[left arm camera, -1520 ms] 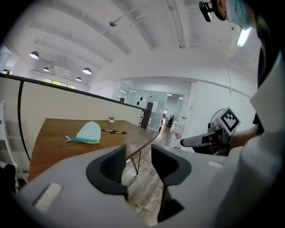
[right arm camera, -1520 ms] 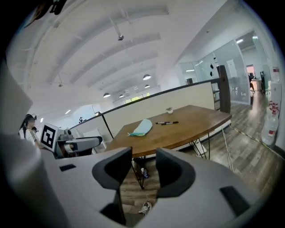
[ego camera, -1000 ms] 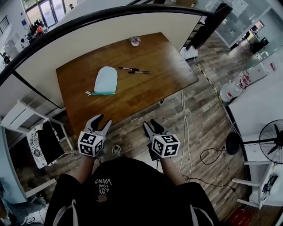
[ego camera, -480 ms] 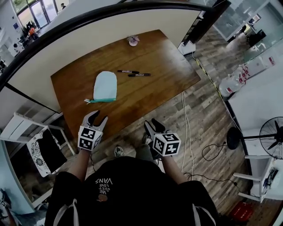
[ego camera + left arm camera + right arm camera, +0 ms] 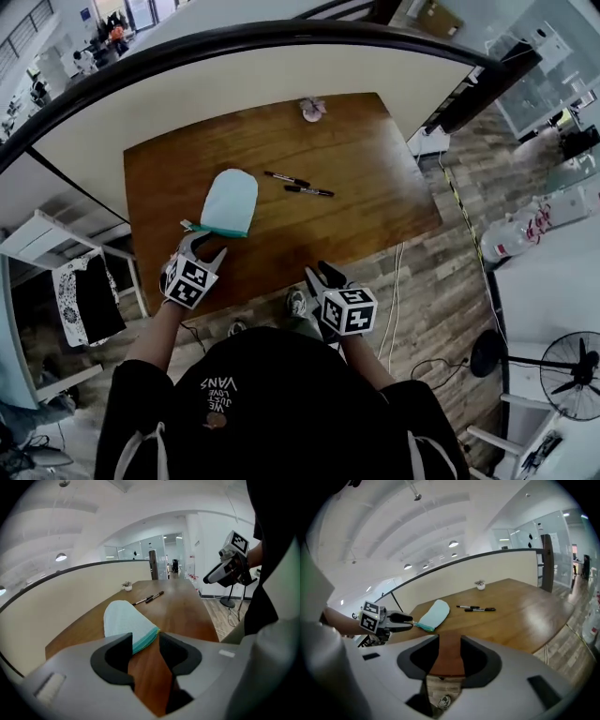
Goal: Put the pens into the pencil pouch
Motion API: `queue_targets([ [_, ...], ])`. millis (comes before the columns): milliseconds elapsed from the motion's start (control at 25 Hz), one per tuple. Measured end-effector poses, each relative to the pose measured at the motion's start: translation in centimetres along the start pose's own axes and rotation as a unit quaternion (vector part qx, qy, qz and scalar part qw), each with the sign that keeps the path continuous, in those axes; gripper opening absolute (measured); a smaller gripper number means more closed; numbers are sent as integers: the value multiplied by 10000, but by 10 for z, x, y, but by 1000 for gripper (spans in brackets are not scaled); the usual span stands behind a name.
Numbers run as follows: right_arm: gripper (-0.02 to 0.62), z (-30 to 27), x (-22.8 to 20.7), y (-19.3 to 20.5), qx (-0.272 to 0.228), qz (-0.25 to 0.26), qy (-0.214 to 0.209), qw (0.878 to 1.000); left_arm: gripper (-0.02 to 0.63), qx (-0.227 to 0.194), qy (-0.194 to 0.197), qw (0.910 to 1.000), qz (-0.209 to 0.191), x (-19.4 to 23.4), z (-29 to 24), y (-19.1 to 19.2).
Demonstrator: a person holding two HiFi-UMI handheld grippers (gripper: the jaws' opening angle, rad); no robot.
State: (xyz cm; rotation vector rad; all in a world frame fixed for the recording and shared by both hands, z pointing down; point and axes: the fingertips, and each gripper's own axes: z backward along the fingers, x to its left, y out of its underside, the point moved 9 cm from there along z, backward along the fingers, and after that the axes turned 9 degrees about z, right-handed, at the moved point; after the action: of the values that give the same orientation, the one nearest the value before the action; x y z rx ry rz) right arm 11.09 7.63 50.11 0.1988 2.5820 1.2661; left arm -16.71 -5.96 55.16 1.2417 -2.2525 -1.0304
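Observation:
A light blue pencil pouch [image 5: 230, 201] with a teal zipper edge lies flat on the brown wooden table [image 5: 375, 187]. Two black pens [image 5: 286, 178] [image 5: 309, 191] lie side by side to its right. My left gripper [image 5: 206, 246] is open over the table's front edge, just short of the pouch's zipper end; that end [image 5: 146, 638] shows between its tips, untouched. My right gripper [image 5: 322, 275] is open and empty, in front of the table edge, over the floor. The right gripper view shows the pouch [image 5: 433, 613], both pens [image 5: 474, 608] and the left gripper [image 5: 401, 619].
A small pinkish ornament [image 5: 312, 108] stands at the table's far edge, against a white curved partition [image 5: 281, 70]. A chair with a patterned cloth [image 5: 84, 295] is left of the table. Cables [image 5: 394, 300] run across the floor at right, near a fan [image 5: 567, 361].
Both grippers have moved forward and down toward the table. The left one has rolled and now reaches the front edge by the pouch; both stay open.

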Motion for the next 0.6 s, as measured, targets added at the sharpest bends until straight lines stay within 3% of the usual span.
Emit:
queue_targets([
  [200,132,-22,-37,-17,153,261,-356,9989,180,650,-444,9946,-681,11,-24,-4],
  [480,132,-47,-76,-28,438,452,-705,9955,184,1611,-561,9666,-1911,19,-53,2],
  [600,132,-54,-90,-30,521,532,-786,9941,184,1871,-517,9569,-2160,21,-59,6],
])
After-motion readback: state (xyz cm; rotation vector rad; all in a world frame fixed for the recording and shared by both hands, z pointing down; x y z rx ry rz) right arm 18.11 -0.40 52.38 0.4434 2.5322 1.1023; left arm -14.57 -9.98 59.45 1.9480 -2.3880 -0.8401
